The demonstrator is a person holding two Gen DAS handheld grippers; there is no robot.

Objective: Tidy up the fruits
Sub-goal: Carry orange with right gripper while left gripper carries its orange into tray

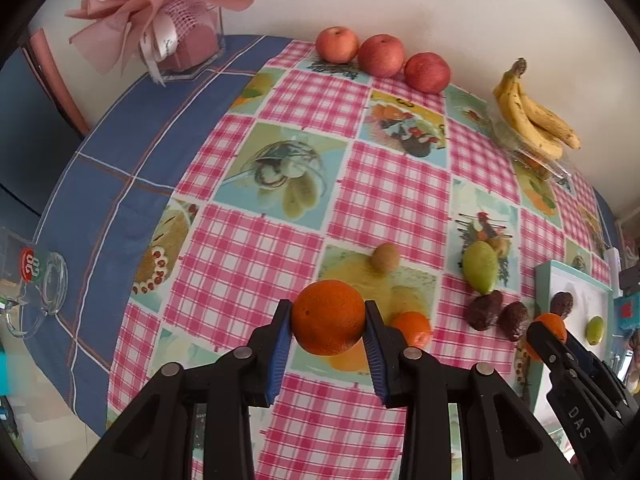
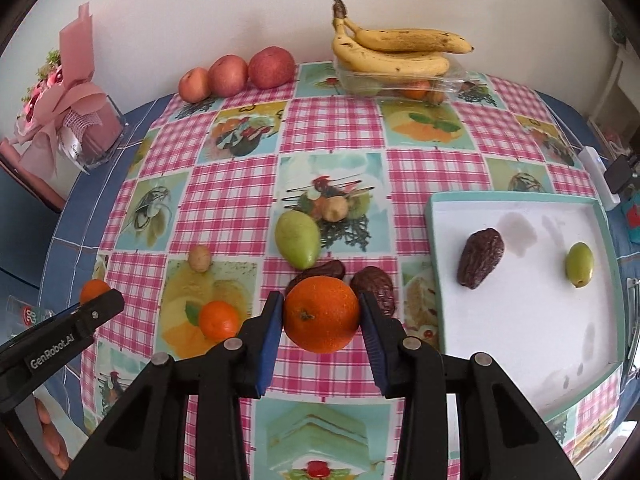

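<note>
My left gripper [image 1: 328,322] is shut on a large orange [image 1: 328,314], held just above the checked tablecloth. My right gripper [image 2: 322,320] is shut on a second orange [image 2: 322,312], left of the white tray [image 2: 520,320]. In the tray lie a dark wrinkled fruit [image 2: 480,258] and a small green fruit [image 2: 579,264]. On the cloth lie a small orange [image 2: 219,320], a green pear-shaped fruit [image 2: 298,239], two dark fruits [image 2: 374,282] and a small brown fruit [image 2: 200,258]. Each gripper appears at the edge of the other's view.
Three apples [image 2: 228,75] line the far edge by the wall. Bananas [image 2: 396,52] rest on a clear plastic box [image 2: 400,84] holding fruit. A wrapped pink bouquet [image 2: 68,120] stands at the back left, and a glass mug [image 1: 36,284] at the table's left edge.
</note>
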